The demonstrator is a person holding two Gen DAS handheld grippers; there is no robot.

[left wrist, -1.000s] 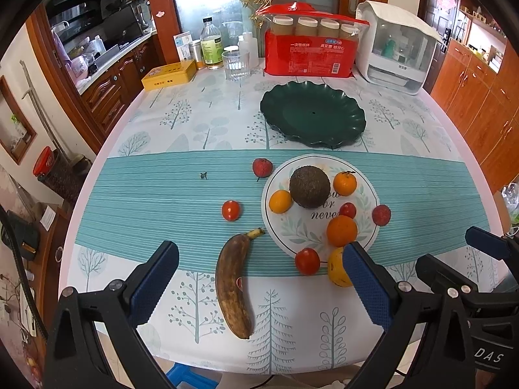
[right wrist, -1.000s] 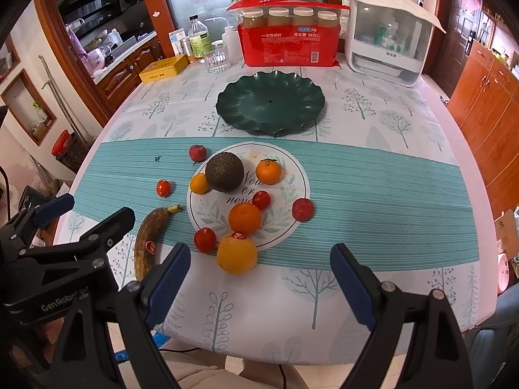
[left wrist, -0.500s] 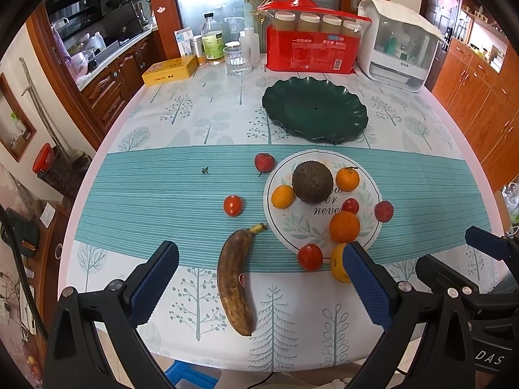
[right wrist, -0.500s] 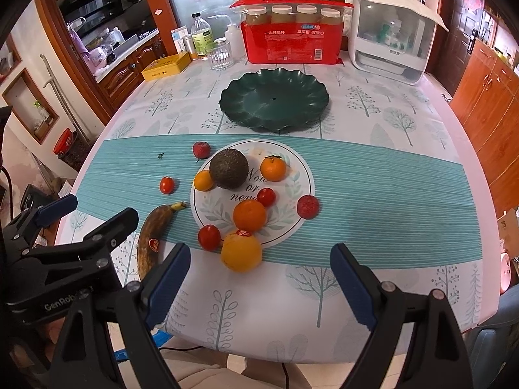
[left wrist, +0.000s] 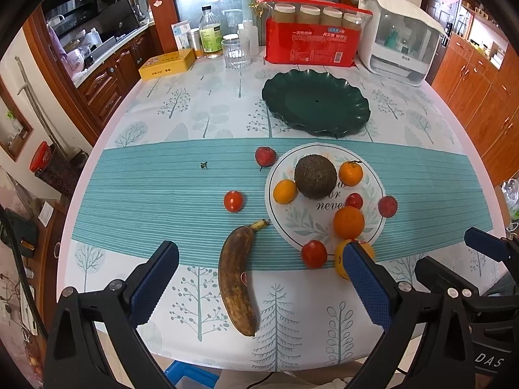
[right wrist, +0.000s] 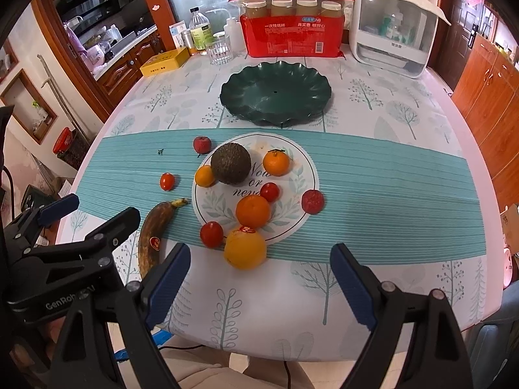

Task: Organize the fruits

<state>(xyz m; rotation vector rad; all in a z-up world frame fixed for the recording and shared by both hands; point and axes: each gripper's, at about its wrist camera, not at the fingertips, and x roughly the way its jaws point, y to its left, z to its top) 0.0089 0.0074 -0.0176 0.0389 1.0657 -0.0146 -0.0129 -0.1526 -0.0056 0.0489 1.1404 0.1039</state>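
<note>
While looking from the left wrist: left gripper point(left wrist: 256, 278) low at the near table edge, blue fingers point(left wrist: 152, 278) wide apart, holding nothing. Brown banana point(left wrist: 238, 278) flat on the cloth between them. White plate point(left wrist: 292, 223) further back, with a dark round fruit point(left wrist: 315, 177), two small oranges and a bigger orange point(left wrist: 348, 222) on it. Red tomato point(left wrist: 233, 201) alone to the left of the plate. Green dish point(left wrist: 316, 102) behind, bare. Right gripper's dark frame at the far right.

From the right wrist: right gripper point(right wrist: 259, 275) also spread wide, gripping nothing. Big yellow-orange fruit point(right wrist: 245, 249) just ahead of it, touching the white plate point(right wrist: 214, 204) rim, a red tomato point(right wrist: 211, 234) right beside. Banana point(right wrist: 152, 230) to the left, partly behind the left gripper point(right wrist: 90, 220). Green dish point(right wrist: 275, 97) far back, near the red pack of jars point(right wrist: 292, 29).
</note>
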